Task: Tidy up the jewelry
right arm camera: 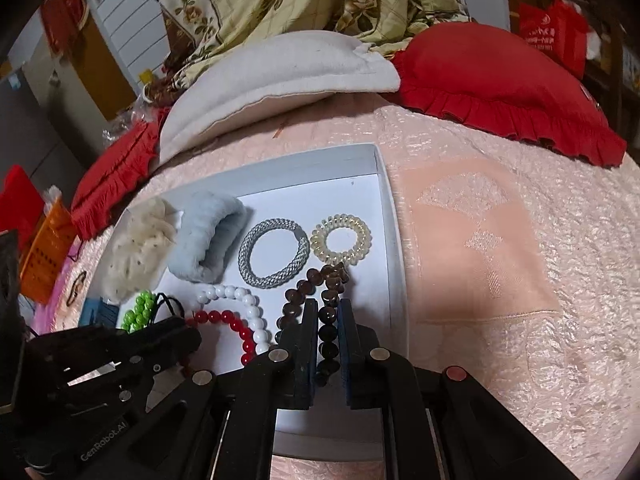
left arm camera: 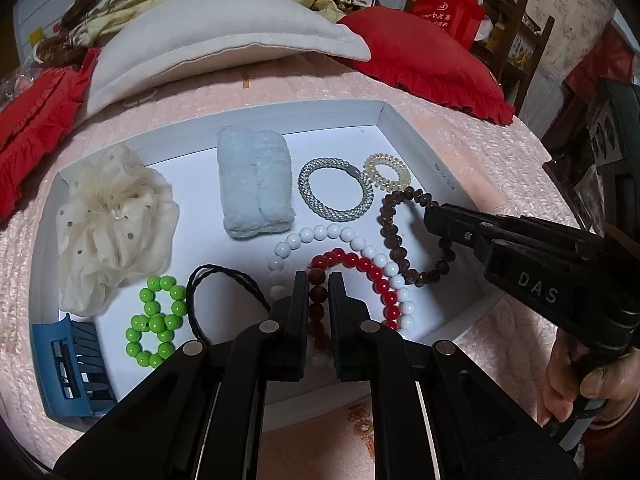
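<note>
Both grippers were at work inside the white tray (left arm camera: 384, 114), and the step in hand looked like parting the tangled bead bracelets at its near-right corner. The left gripper (left arm camera: 319, 292) had its jaws pressed against a dark red bead of the red bead bracelet (left arm camera: 362, 266), near the tray's front edge, while the right gripper (right arm camera: 328, 322) pinched a strand of the brown bead bracelet (right arm camera: 306, 292) by the tray's right wall. The white bead bracelet (left arm camera: 316, 234) lay overlapped with the red one, so the next move probably called for lifting or drawing the two held bracelets apart slowly, so that neither dragged the white one along. Counted within the tray: four bead bracelets, namely red, white, brown and a green one (left arm camera: 156, 322) twisted on itself near the front-left; one silver braided hair tie (left arm camera: 336, 190) and one clear spiral hair tie (left arm camera: 386, 172) toward the back-right; one thin black hair tie (left arm camera: 216, 300); one cream chiffon scrunchie (left arm camera: 114, 224) at the left; one pale blue fluffy scrunchie (left arm camera: 254, 186) mid-tray; and one blue claw clip (left arm camera: 72, 368) at the front-left corner.
</note>
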Action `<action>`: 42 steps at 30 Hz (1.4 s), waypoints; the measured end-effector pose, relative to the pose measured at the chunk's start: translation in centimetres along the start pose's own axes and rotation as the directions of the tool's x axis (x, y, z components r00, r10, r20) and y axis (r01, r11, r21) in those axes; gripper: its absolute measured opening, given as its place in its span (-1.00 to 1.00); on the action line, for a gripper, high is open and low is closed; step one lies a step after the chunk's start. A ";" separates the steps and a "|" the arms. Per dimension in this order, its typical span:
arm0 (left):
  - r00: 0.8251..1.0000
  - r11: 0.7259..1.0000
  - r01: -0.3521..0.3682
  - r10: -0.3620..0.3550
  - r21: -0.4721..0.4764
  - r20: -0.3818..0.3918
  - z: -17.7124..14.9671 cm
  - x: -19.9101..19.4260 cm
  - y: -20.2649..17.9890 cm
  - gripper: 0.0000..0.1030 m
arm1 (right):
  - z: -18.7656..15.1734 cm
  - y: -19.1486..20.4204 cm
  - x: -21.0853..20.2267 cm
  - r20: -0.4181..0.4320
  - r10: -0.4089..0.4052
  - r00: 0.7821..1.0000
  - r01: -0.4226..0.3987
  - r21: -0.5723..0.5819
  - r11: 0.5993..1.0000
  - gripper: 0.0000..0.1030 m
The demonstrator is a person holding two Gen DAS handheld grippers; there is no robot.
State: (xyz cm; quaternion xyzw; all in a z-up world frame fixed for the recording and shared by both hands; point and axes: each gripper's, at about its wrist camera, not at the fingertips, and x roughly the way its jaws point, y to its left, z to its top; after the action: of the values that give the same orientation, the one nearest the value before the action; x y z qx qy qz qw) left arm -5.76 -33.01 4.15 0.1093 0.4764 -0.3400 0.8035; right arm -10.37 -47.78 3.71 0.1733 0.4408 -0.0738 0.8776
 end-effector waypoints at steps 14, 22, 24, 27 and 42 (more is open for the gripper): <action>0.992 0.999 -0.053 0.054 -0.013 0.112 -1.7 -6.8 -0.3 -0.43 | -1.3 0.3 -4.3 0.091 -0.023 0.996 0.024 0.000 1.000 -0.49; 0.952 0.966 -0.237 0.253 -0.107 0.173 -7.4 -11.5 3.6 -0.21 | -3.7 2.5 -5.4 0.091 -0.051 0.995 0.058 -0.077 0.995 -0.48; 0.935 0.946 -0.275 0.305 -0.173 0.179 -9.1 -12.2 5.3 -0.13 | -4.3 4.0 -5.1 0.079 -0.031 0.996 0.039 -0.105 0.994 -0.48; 0.908 0.914 -0.332 0.377 -0.234 0.183 -11.2 -12.3 7.3 -0.13 | -5.1 6.2 -5.0 0.084 -0.004 0.996 0.015 -0.124 0.992 -0.48; 0.914 0.892 -0.322 0.380 -0.318 0.141 -15.3 -10.7 10.3 -0.01 | -10.5 11.9 -4.3 0.034 -0.004 0.999 0.008 -0.116 0.993 -0.48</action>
State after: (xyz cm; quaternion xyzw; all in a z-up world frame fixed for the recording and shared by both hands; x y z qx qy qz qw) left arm -12.97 -12.96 3.57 0.0409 0.4099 -0.1248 0.9026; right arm -17.48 -32.89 4.22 0.1192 0.4302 -0.0537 0.8932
